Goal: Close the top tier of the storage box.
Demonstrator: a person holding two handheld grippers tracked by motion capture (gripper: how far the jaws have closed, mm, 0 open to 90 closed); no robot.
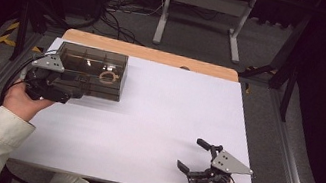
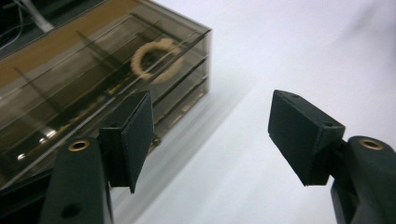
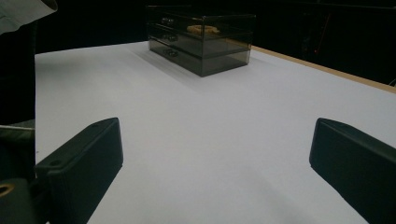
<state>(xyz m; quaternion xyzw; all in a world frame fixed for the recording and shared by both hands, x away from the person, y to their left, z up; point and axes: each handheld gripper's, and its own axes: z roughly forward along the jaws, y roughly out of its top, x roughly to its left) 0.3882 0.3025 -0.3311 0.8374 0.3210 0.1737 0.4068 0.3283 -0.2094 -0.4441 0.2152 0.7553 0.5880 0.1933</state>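
Left gripper gapes beside smoky see-through drawer box.

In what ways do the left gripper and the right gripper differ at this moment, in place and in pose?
The left gripper sits at the far left of the table, right beside the smoky clear drawer box; the right gripper rests at the near right edge, far from that box. The left gripper points rightward along the box front, while the right gripper points leftward over bare white table. Both have open jaws with nothing between them.
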